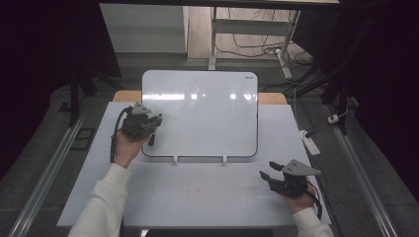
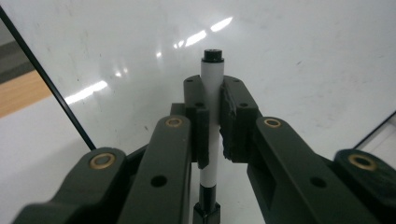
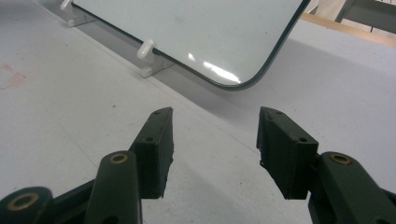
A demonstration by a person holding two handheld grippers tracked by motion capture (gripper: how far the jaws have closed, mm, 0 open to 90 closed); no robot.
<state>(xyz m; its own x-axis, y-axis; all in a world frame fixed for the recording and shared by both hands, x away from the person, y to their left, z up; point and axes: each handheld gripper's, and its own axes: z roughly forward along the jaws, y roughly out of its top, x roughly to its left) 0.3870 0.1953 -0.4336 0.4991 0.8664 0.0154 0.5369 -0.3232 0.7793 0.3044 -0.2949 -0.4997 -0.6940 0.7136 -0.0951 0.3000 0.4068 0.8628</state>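
A white whiteboard (image 1: 207, 113) with a dark rim leans on two small white clips (image 1: 175, 159) at the back of the white table (image 1: 197, 197). My left gripper (image 1: 154, 121) is at the board's left edge, shut on a white marker (image 2: 212, 79) with a black tip. In the left gripper view the tip points at the board surface (image 2: 303, 56), close to it, and whether it touches I cannot tell. My right gripper (image 1: 267, 169) rests low over the table's front right, open, with nothing between its jaws (image 3: 215, 135). The board's lower corner (image 3: 233, 70) lies ahead of it.
A white power strip (image 1: 310, 143) and cables lie on the floor to the right of the table. Desk legs (image 1: 213, 39) stand behind the board. Metal rails (image 1: 44, 182) run along both sides of the table.
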